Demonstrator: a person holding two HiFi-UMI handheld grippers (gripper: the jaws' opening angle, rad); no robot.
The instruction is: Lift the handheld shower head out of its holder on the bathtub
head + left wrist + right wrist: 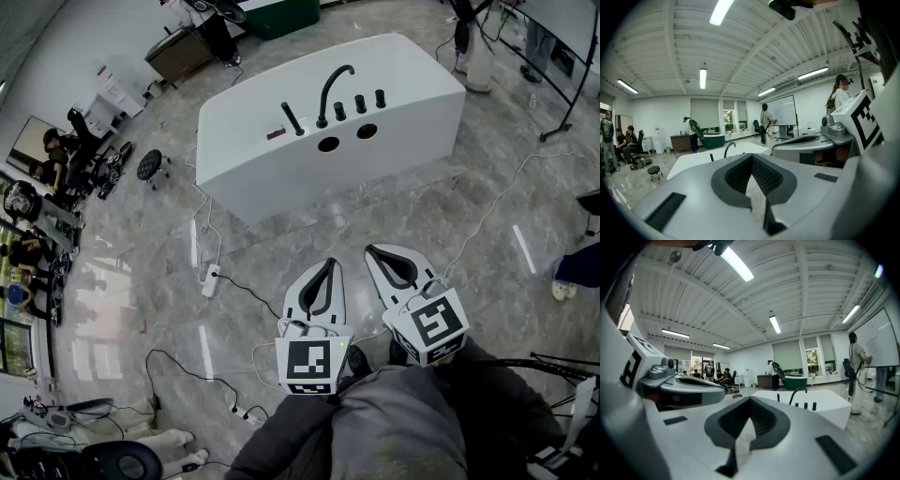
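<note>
A white bathtub (281,159) stands on the marble floor ahead of me. On its deck are a black curved spout (333,89), three black knobs (360,103) and the black handheld shower head (292,119), which leans in its holder left of the spout. My left gripper (330,262) and right gripper (372,251) hang side by side well short of the tub, both shut with nothing between the jaws. The tub (693,161) and spout (729,147) show small beyond the left gripper (751,157). Past the right gripper (750,399) the shower head (778,397) stands by the spout (797,394).
Cables and a power strip (210,279) lie on the floor between me and the tub's left end. A small black stool (150,164) stands left of the tub. Seated people (56,150) are at far left, a whiteboard stand (562,84) at far right.
</note>
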